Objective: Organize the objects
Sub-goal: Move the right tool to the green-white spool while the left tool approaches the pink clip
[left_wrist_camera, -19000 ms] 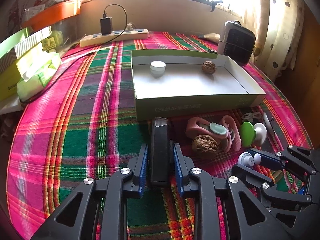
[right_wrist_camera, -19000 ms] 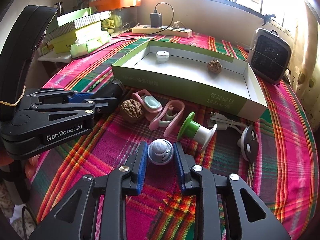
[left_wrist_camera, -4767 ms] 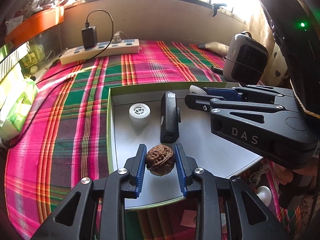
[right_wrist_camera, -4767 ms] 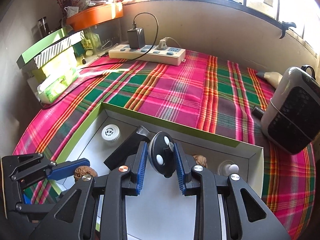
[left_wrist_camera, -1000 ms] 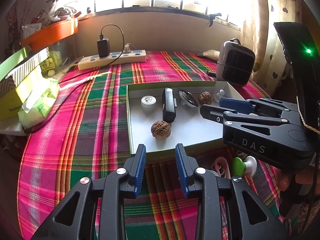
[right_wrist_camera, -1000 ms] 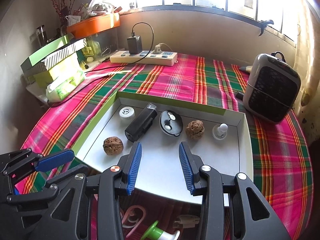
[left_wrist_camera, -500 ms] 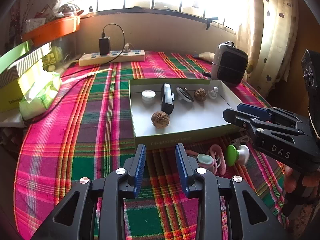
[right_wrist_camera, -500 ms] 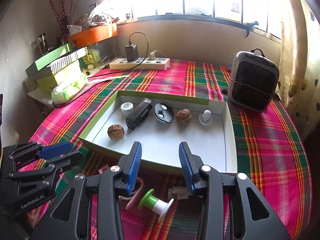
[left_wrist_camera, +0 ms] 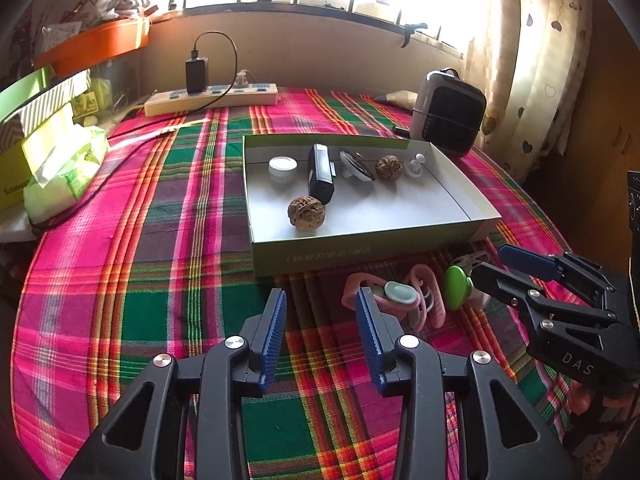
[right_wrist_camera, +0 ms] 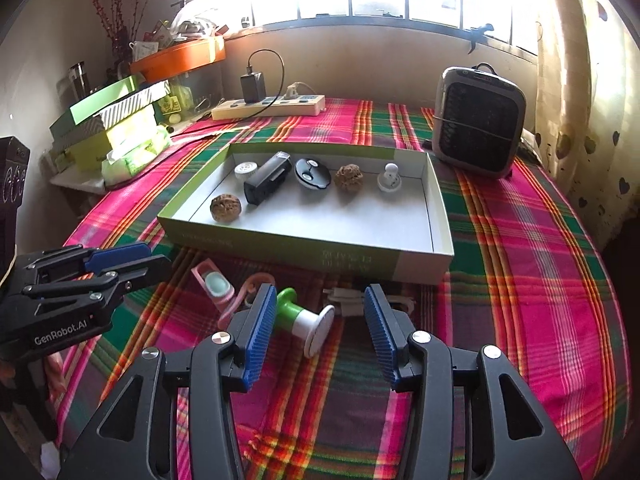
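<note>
Both grippers' jaws have just been opening, nothing held; the green-and-white spool (right_wrist_camera: 306,320) lies between the right gripper (right_wrist_camera: 320,334) fingers, to be closed on next and boxed

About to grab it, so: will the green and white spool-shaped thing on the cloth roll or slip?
The green and white spool lies on its side, so a nudge would probably roll it in a curve. Its smooth, likely plastic stem may slip unless pinched squarely. It looks light and rigid.
</note>
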